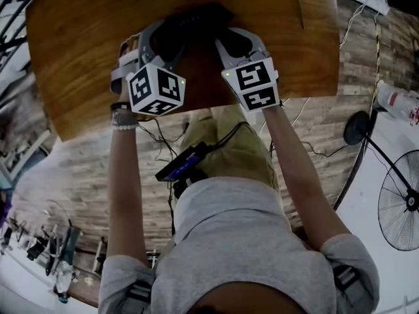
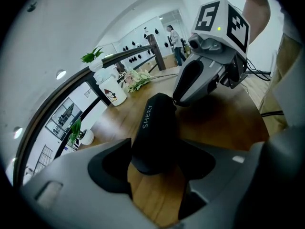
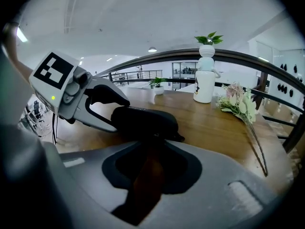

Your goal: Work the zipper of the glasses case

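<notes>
Showing the glasses case (image 1: 196, 19) on the desk (image 1: 78, 57), one end clamped between the wide jaws of the left hand-held gripper (image 2: 156, 148), the right hand-held gripper (image 3: 150, 144) with jaws narrowly parted at the other.

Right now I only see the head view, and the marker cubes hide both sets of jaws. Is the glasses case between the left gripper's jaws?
Observer: Yes. In the left gripper view, the near end of the glasses case sits inside the left gripper, whose jaws look to rest against both its sides.
Operator: And the right one?
Observer: The right gripper has its jaws a narrow gap apart, with bare wood of the table showing through. The glasses case lies just past the tips.
Operator: Anything further back on the table?
Observer: A white jar with a plant on top, and a bunch of flowers lying beside it, both apart from the glasses case.
</notes>
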`<state>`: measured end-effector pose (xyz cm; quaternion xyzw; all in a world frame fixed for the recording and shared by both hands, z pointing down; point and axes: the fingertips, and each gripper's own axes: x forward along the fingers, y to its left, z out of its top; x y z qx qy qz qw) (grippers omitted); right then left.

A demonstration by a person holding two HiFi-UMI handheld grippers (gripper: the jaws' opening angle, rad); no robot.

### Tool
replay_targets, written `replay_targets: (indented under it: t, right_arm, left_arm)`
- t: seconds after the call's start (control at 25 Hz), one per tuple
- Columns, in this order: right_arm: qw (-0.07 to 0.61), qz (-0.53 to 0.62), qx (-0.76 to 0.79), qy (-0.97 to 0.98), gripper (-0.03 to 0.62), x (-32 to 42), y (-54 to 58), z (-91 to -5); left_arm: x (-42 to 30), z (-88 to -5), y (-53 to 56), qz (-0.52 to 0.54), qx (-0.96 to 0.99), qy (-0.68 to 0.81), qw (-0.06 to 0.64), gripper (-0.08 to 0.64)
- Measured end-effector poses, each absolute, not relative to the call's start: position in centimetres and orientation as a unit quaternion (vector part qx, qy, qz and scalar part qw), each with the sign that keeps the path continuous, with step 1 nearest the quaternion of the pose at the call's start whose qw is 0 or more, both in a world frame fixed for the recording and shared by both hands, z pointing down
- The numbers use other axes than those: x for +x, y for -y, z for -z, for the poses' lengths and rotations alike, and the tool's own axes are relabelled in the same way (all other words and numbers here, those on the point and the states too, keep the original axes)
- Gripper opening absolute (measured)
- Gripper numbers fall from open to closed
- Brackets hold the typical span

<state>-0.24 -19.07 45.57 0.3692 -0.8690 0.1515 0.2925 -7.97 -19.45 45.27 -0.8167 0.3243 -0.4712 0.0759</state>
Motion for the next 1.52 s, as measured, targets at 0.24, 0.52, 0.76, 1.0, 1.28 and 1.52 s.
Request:
replay_targets:
  t: [0.24,0.52,0.76,1.0,1.28,1.52]
  right_arm:
    - [0.294,-0.165,0.367,0.867,0.075,-0.7,19.3,-46.1]
    - [0.307,-0.155,0.371,0.863,0.028,-0.1,19.9,-46.2]
    - [0.316,-0.16,0.369,0.859,0.023,0.1,19.6,-46.4]
    - [0.31,-0.172,0.375,0.857,0.0,0.4,19.5,-46.2]
    - [0.307,-0.176,0.372,0.858,0.0,0.3,19.7,-46.2]
    - [0.312,-0.169,0.366,0.861,0.002,0.1,19.5,-46.0]
  left_arm:
    - [-7.9,-45.4,19.2,0.471,-0.816,-0.326,0.084,0.282]
    - [-7.6,-45.3,19.4,0.478,-0.81,-0.327,0.093,0.279]
    - [-7.3,-45.5,19.4,0.489,-0.799,-0.335,0.103,0.278]
    - [-7.3,-45.6,19.5,0.489,-0.798,-0.335,0.104,0.278]
    - [-7.5,-45.5,19.5,0.486,-0.8,-0.337,0.102,0.278]
    - [-7.4,-45.5,19.6,0.485,-0.8,-0.337,0.103,0.278]
